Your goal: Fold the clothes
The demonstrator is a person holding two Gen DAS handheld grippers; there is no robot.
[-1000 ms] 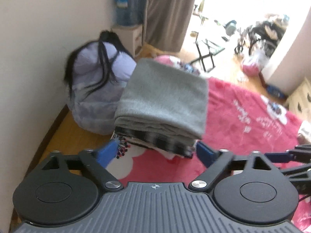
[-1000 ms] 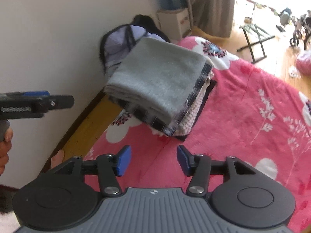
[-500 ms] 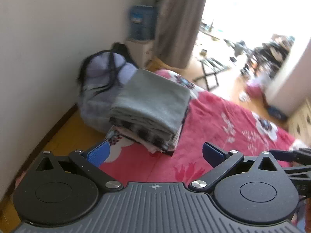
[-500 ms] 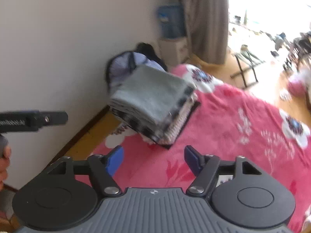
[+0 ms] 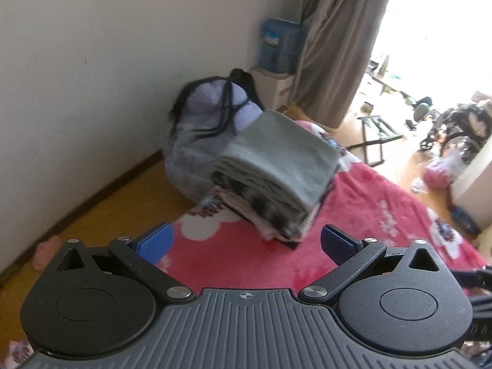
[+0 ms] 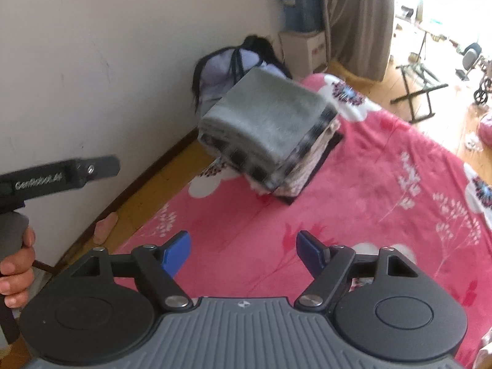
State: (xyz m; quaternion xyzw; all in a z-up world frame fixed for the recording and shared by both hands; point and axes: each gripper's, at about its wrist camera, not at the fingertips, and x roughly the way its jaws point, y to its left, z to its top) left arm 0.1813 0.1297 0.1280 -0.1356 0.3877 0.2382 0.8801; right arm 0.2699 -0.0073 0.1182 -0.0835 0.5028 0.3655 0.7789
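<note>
A neat stack of folded clothes (image 5: 276, 175), topped by a grey fleecy piece with black-and-white checked and pale knitted layers under it, sits at the far corner of a pink plush blanket with white flowers (image 5: 378, 212) spread on the wooden floor. Just behind the stack, against the white wall (image 5: 107, 61), slumps a lilac fabric bag with black straps (image 5: 203, 123). Beyond it a blue water bottle (image 5: 279, 46) stands on a small white cabinet beside a long grey-brown curtain (image 5: 338, 40).

The left gripper (image 5: 246, 241) hovers above the near part of the blanket, its blue-padded fingers (image 5: 155, 241) spread wide with nothing between them, well short of the stack. The right gripper (image 6: 243, 250) hangs over the blanket too, its jaws likewise parted and empty, the pile (image 6: 270, 129) lying ahead of it. In the right wrist view, a hand (image 6: 15, 264) grips the grey handle of the left tool at the left edge. A folding black stand (image 6: 418, 89) sits on the bare floor past the blanket's far edge.
</note>
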